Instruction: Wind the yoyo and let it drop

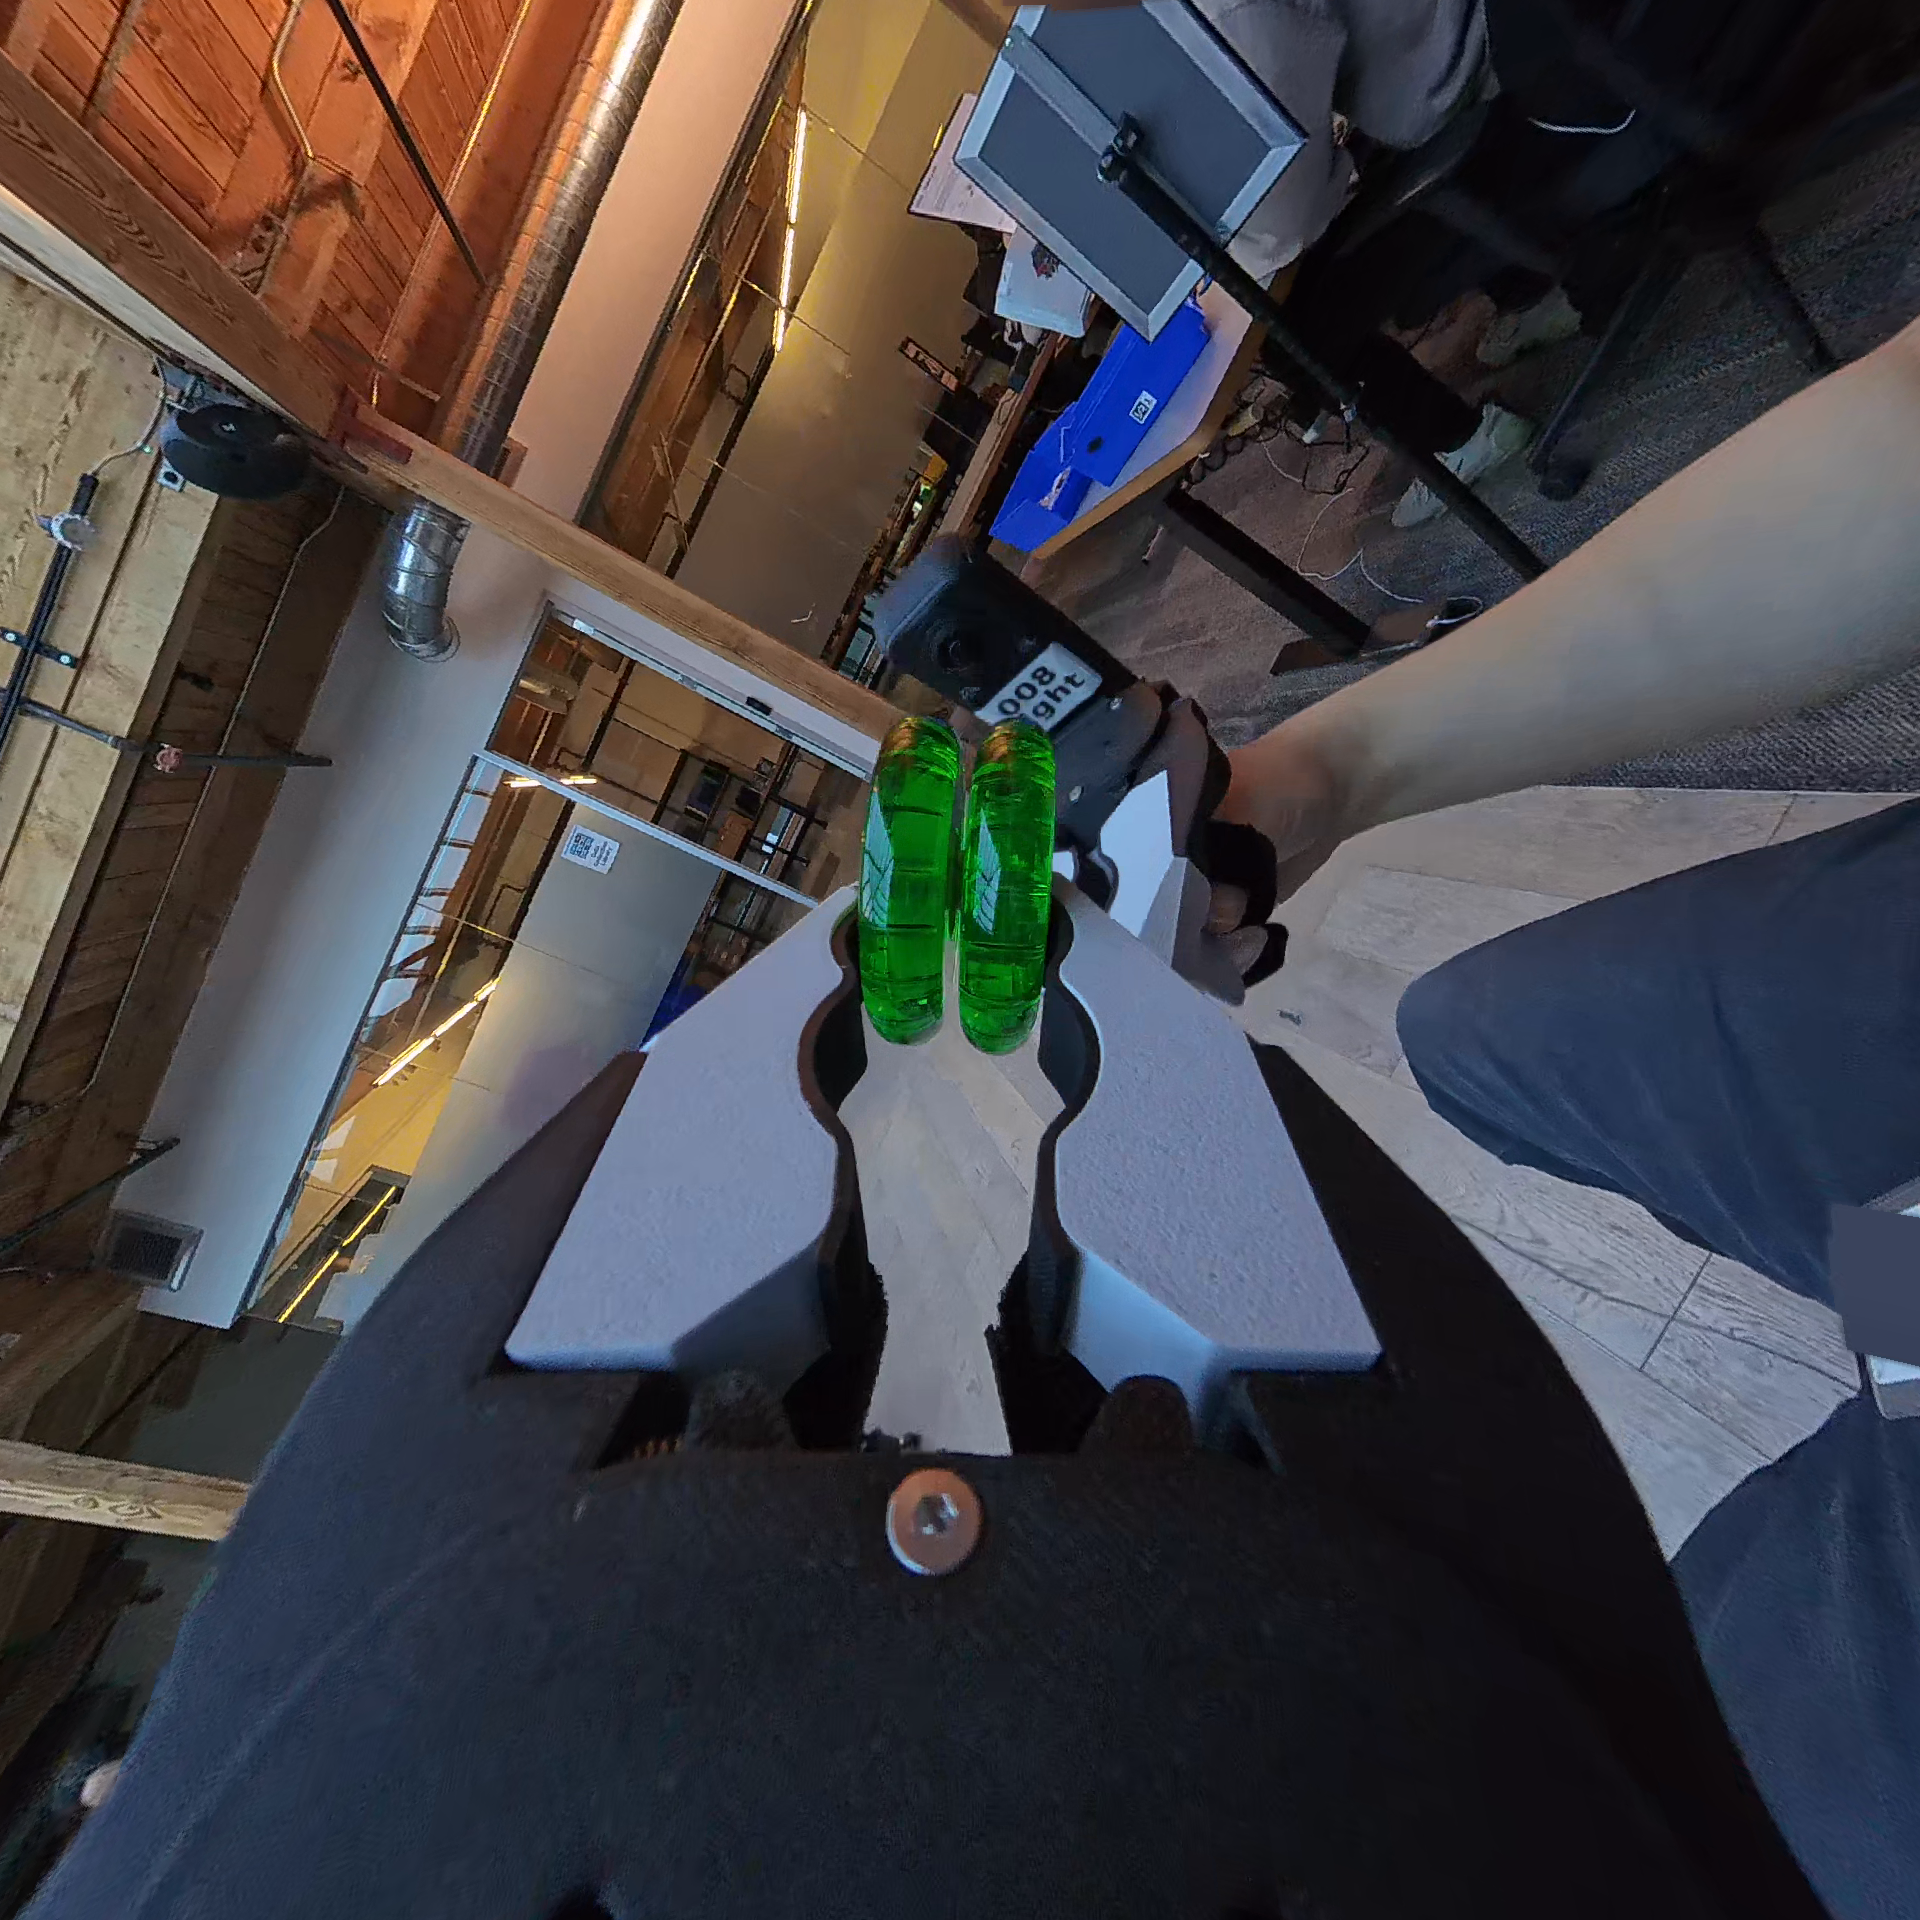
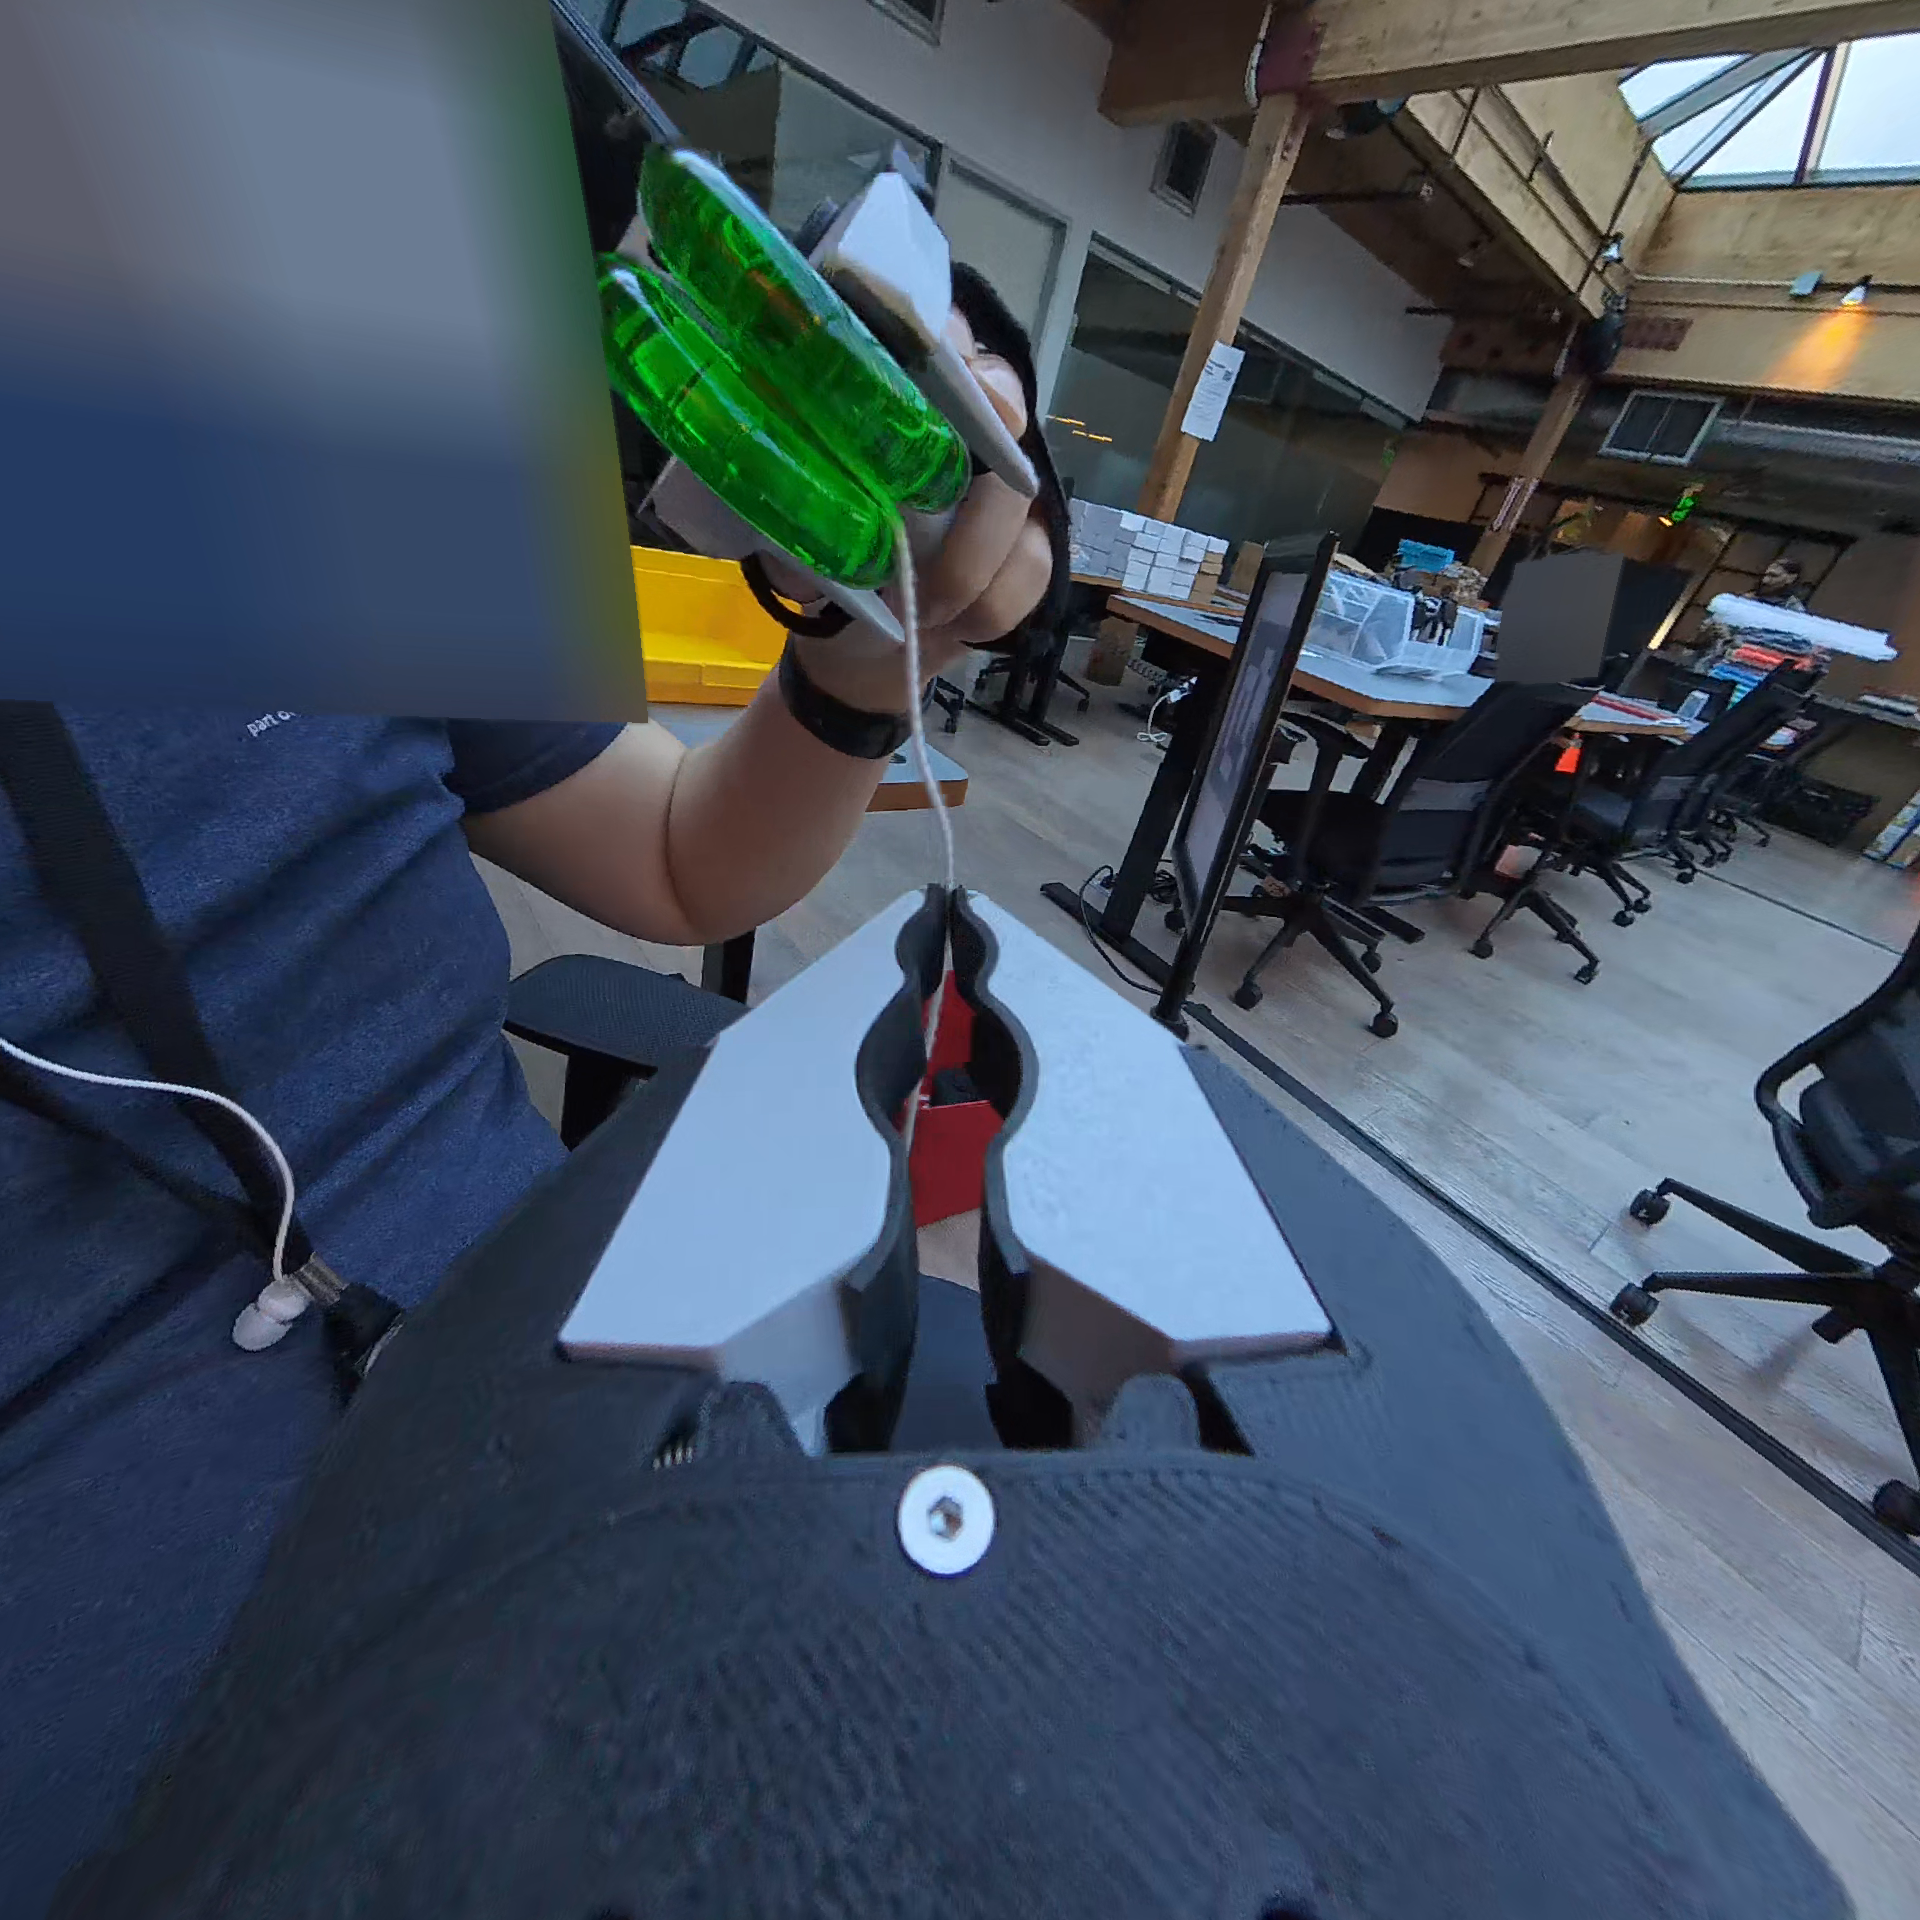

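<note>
A clear green yoyo (image 1: pixel 956 883) sits edge-on between the white fingertips of my left gripper (image 1: pixel 954 914), which is shut on its two outer faces. In the right wrist view the same yoyo (image 2: pixel 769 384) is held up at the upper left by the left gripper. A white string (image 2: pixel 925 707) runs down from its groove into the tips of my right gripper (image 2: pixel 951 904), which is shut on the string. The right gripper (image 1: pixel 1081 769) also shows just behind the yoyo in the left wrist view.
A person in a blue shirt (image 2: pixel 260 1039) holds both grippers; one forearm (image 1: pixel 1558 644) crosses the left wrist view. Desks (image 2: pixel 1382 686), a monitor (image 2: pixel 1247 727) and black office chairs (image 2: pixel 1849 1195) stand on the wood floor to the right. A red box (image 2: pixel 951 1153) lies below.
</note>
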Motion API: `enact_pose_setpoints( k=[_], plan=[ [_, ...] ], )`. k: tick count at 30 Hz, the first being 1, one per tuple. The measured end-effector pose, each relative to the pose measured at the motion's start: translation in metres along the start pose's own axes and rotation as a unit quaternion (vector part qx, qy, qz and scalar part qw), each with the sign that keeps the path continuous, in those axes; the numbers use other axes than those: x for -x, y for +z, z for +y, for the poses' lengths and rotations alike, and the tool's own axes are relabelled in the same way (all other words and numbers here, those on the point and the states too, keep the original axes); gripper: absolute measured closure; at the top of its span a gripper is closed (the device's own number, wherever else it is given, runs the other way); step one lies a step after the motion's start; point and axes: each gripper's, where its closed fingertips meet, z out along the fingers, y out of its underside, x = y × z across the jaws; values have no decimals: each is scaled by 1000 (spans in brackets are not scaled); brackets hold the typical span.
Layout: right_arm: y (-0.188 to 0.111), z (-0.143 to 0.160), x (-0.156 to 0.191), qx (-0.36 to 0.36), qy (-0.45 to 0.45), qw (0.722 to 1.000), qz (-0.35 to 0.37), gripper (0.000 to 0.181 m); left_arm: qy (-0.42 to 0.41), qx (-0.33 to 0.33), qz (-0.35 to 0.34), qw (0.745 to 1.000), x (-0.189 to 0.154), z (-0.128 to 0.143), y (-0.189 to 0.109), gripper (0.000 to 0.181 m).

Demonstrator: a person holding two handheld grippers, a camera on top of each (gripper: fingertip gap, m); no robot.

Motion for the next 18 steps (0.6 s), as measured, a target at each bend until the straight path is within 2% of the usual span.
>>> enact_pose_setpoints(
  k=[4, 10, 14, 18],
  plan=[
    [-22, -32, -3, -3, -43, 998, 46, 181, 5, 25, -7, 1000, 1, 11, -2, 154],
    [-49, -85, 8, 42, -142, 983, 105, 181, -7, 33, -13, 999, 3, 19, 1, 154],
    [-51, -117, 28, 52, -204, 971, 110, 181, 2, 44, -17, 999, 3, 22, 3, 154],
    [-46, -123, 37, 87, -254, 956, 121, 181, 5, 48, -16, 999, 3, 23, 4, 153]
  ],
)
